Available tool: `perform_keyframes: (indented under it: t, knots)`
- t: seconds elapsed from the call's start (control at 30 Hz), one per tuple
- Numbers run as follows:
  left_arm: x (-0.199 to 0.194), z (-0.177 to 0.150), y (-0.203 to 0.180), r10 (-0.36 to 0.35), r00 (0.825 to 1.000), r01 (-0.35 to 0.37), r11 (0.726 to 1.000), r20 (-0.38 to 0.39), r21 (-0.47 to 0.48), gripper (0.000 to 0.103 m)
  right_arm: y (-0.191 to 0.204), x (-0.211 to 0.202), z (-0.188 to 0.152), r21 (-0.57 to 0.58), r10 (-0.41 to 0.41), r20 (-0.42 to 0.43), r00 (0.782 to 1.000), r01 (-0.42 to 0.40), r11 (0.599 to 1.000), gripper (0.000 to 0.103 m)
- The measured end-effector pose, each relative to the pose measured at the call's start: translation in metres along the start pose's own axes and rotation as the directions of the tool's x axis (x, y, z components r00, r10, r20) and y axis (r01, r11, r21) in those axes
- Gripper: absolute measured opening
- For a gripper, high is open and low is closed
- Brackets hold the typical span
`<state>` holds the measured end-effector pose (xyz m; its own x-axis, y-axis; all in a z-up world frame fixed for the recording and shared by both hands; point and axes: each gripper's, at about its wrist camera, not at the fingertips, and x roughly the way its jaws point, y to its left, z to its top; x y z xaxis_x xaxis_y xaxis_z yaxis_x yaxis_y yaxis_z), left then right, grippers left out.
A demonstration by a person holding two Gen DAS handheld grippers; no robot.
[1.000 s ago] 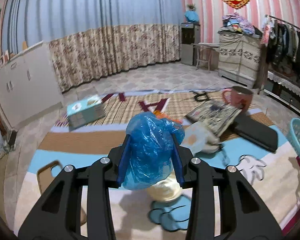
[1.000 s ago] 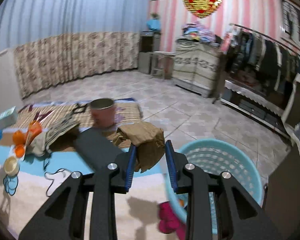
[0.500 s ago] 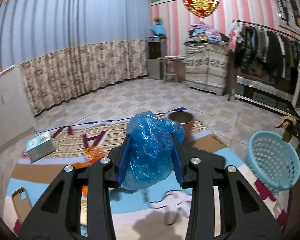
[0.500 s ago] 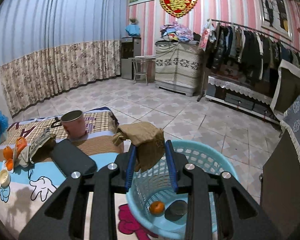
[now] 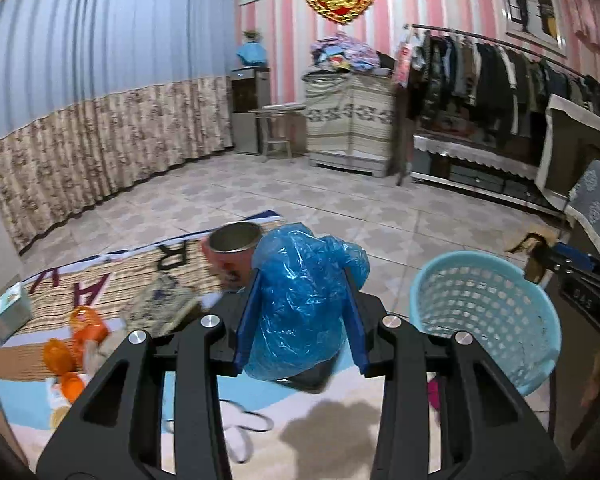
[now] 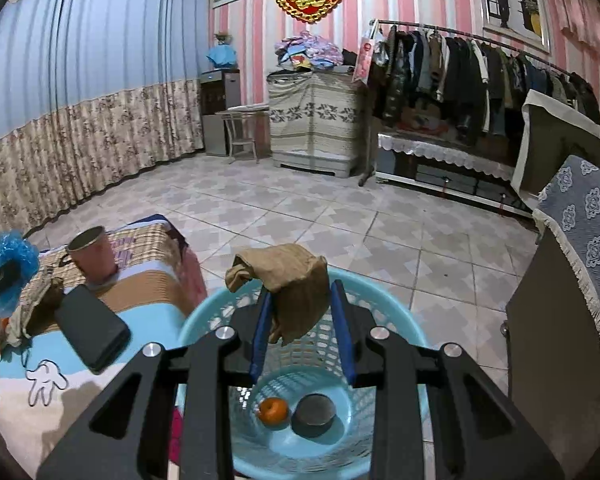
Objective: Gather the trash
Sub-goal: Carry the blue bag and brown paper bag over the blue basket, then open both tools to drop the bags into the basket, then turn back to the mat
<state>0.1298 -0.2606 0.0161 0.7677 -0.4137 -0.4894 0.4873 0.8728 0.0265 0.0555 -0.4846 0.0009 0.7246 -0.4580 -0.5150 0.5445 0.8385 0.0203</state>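
Observation:
My left gripper (image 5: 300, 320) is shut on a crumpled blue plastic bag (image 5: 300, 296), held above the play mat. The light blue basket (image 5: 485, 320) stands to its right on the floor. In the right wrist view my right gripper (image 6: 302, 330) is shut on a crumpled brown paper wad (image 6: 290, 280) and hangs right over the open basket (image 6: 388, 312). Inside the basket lie an orange fruit (image 6: 274, 410) and a dark round lid (image 6: 314, 412). The blue bag (image 6: 8, 258) and left gripper show at the far left of that view.
On the mat (image 6: 152, 280) sit a pink cup (image 6: 94, 256), a black flat case (image 6: 90, 330), a magazine (image 5: 160, 310), orange pieces (image 5: 70, 344) and a small box (image 5: 10, 310). A covered chair (image 6: 580, 280) stands right of the basket. Tiled floor lies beyond.
Both grippers swung to the right with their loads. The right one went from beside the basket to above its opening; the left one came from mid-mat toward the basket.

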Motion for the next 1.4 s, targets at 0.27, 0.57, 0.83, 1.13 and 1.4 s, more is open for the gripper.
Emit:
perform_keyframes:
  t: [0.27,0.57,0.83,1.13,1.4]
  knots:
    - [0.030,-0.001,-0.057,-0.100,0.994,0.103,0.993,-0.054,0.051,0.037,-0.032,0.017,-0.011,0.070,-0.022,-0.028,0.999,0.024,0.997,0.029]
    - [0.064,-0.008,-0.115,-0.198,0.973,0.206,0.976,-0.117,0.069,0.037,-0.054,0.034,-0.021,0.106,-0.031,-0.056,0.998,0.037,0.994,0.029]
    - [0.078,0.000,-0.138,-0.225,0.966,0.237,0.967,-0.125,0.096,0.056,-0.064,0.046,-0.028,0.130,-0.039,-0.084,0.996,0.050,0.990,0.029]
    - [0.082,0.001,-0.112,-0.153,0.981,0.162,0.984,-0.119,0.074,0.077,-0.054,0.057,-0.031,0.115,-0.018,-0.108,0.994,0.030,0.993,0.030]
    - [0.079,0.001,-0.083,-0.096,0.989,0.102,0.994,-0.111,0.045,0.083,-0.041,0.071,-0.037,0.092,-0.012,-0.143,0.990,0.025,0.995,0.055]
